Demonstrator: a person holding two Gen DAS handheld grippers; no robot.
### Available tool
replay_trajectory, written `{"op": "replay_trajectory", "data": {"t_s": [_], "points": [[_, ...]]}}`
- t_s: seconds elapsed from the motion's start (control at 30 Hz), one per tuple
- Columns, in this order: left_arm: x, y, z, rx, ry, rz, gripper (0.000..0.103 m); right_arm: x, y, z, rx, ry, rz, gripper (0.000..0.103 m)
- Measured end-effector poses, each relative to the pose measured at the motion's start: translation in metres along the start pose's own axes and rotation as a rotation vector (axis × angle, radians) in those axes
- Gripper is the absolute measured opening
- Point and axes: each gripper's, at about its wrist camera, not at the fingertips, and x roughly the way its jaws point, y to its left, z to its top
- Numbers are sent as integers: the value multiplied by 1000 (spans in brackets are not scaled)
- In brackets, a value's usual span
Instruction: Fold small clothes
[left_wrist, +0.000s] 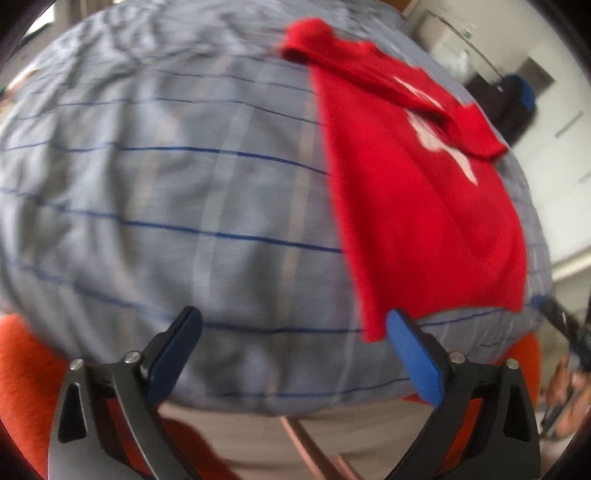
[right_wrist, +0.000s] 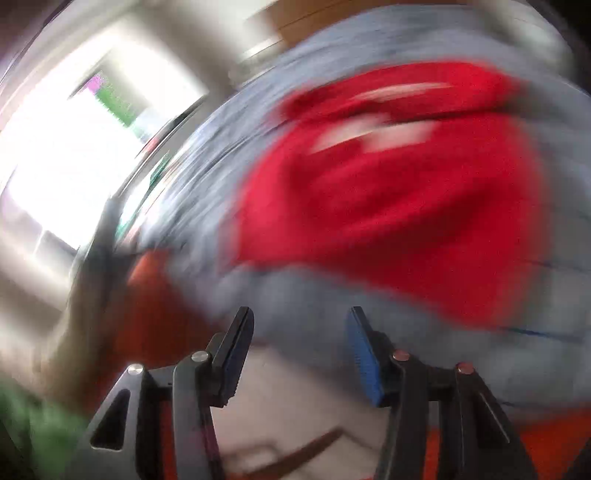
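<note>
A small red shirt (left_wrist: 417, 199) with a white print lies folded lengthwise on a grey-blue checked cloth (left_wrist: 177, 192), on its right side. Its sleeve lies folded across the top. My left gripper (left_wrist: 295, 325) is open and empty, above the cloth's near edge, its right fingertip close to the shirt's near corner. In the right wrist view, which is blurred by motion, the red shirt (right_wrist: 399, 206) lies ahead and to the right. My right gripper (right_wrist: 299, 321) is open and empty, short of the shirt's near edge.
The checked cloth (right_wrist: 332, 295) covers a raised surface with orange fabric (left_wrist: 26, 373) under its near edge. A beige surface (left_wrist: 332, 439) lies below. A bright window (right_wrist: 74, 155) is at the left, and white furniture (left_wrist: 480, 48) at the far right.
</note>
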Motion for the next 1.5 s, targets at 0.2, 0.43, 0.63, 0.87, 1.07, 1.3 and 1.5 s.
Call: {"op": "replay_trajectory", "data": {"t_s": [0.2,0.43,0.63,0.87,1.07,1.3,1.5], "points": [[26,-36,7,66,7,51,31,1,-50,13,148,19,-19,54],[-3,-29,-1,83,-11,46,0,29,-40,8,134,18,-158,4],[-38,-33,-17,121,-24,11,0,-27,-26,-4,174,30,-167,3],[6,-17,-21,147,49,124,0,0,-42,-15,207,85,-279,3],[33,-23,-21,157,33,193,0,38,-67,-17,251,90,-327,3],[43,-44,-33,203,-14,253,1,39,-71,-15,233,62,-325,3],[47,-53,-41,225,-28,271,1,39,-68,-21,226,51,-338,3]]}}
